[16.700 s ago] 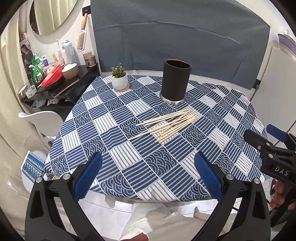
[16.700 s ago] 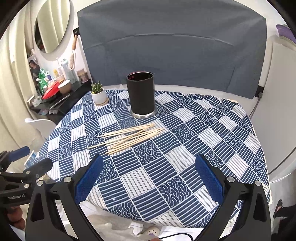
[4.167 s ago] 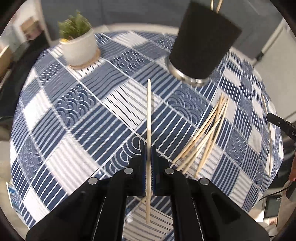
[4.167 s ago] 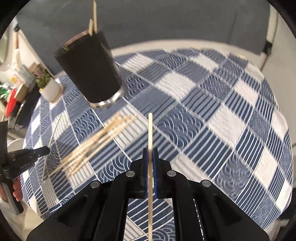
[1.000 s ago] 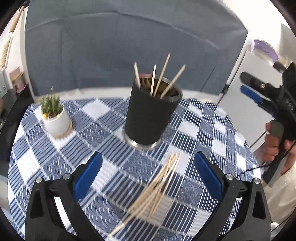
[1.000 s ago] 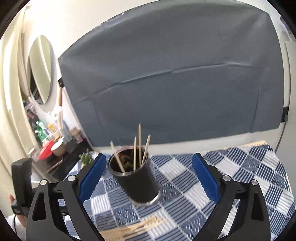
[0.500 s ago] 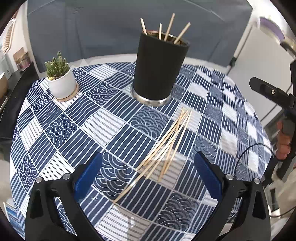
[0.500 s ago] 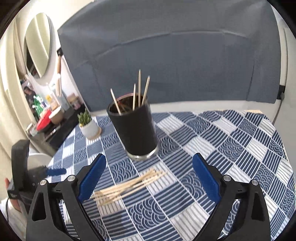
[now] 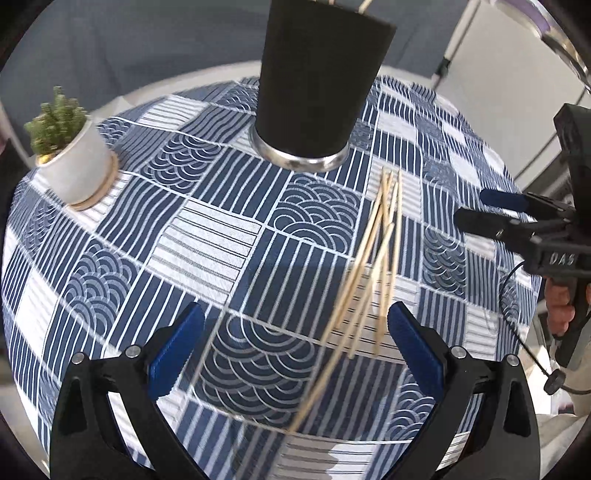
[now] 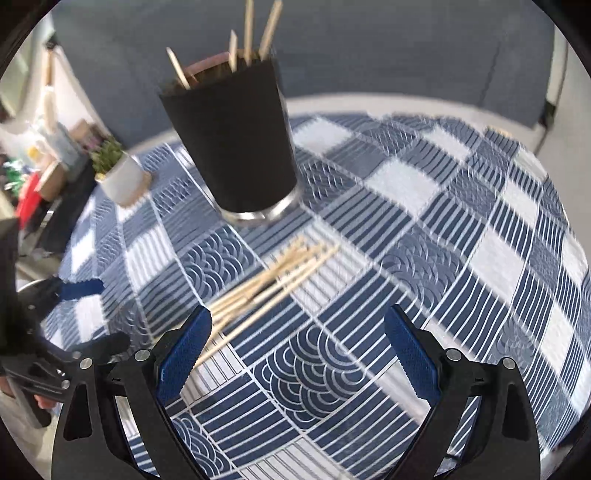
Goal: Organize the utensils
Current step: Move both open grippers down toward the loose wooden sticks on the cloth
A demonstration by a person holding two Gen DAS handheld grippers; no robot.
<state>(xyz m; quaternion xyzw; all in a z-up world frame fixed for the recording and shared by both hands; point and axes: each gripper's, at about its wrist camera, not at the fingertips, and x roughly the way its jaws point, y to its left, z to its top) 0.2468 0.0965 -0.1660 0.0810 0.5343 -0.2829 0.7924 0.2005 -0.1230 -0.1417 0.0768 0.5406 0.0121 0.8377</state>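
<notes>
Left gripper point(image 9: 295, 347) jaws spread wide, nothing between the blue pads; it hangs low over the blue-and-white patterned tablecloth point(image 9: 207, 236). Right gripper point(image 10: 297, 354) likewise wide apart and empty, also over the cloth.

Loose wooden chopsticks point(image 9: 373, 266) lie in a rough bundle on the cloth, near the base of the black cylindrical holder point(image 9: 317, 85) but not touching it. In the left wrist view the bundle runs from just in front of the holder down toward the right pad of the left gripper; the lower ends are motion-blurred. In the right wrist view the same bundle reaches the left pad of the right gripper.

Holder stands upright on a metal base ring. Four chopsticks point(image 10: 251, 33) stick out of its top, leaning apart.

Small potted succulent point(image 9: 70, 147) in a white pot sits on a coaster, left of the holder, well apart.

A hand point(image 9: 561, 306) holding the right gripper's grip is visible at the right edge of the left wrist view.
</notes>
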